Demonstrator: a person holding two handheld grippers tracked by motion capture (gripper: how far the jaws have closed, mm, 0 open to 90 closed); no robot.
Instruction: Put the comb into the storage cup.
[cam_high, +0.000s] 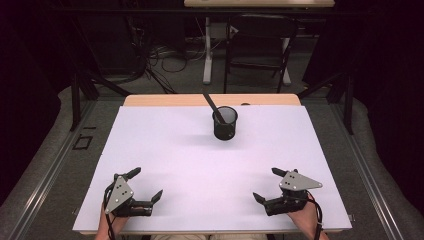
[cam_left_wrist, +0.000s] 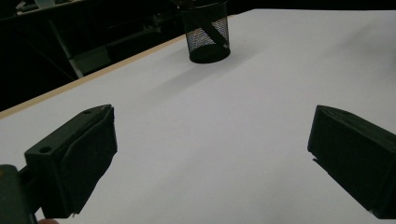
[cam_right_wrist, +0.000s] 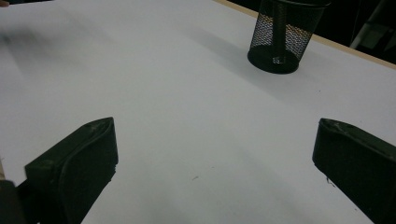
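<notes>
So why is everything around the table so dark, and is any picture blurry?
High view: light falls on the white table, the room behind stays dim, and the mesh cup casts a soft shadow leftward. Left gripper view: the cup looks sharp, the near jaws soft. Right gripper view: a blurry grey smear sits top left.

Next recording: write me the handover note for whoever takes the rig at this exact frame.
Left gripper: open, holding nothing, low over the near left of the white table.
Right gripper: open, holding nothing, near right.
Black mesh cup: upright at the far middle, apart from both grippers.
Dark pen: standing in the cup, leaning left.
Done: pen sits in the cup.
Left: nothing evident on the table to pick up; probably just check the cup.
</notes>
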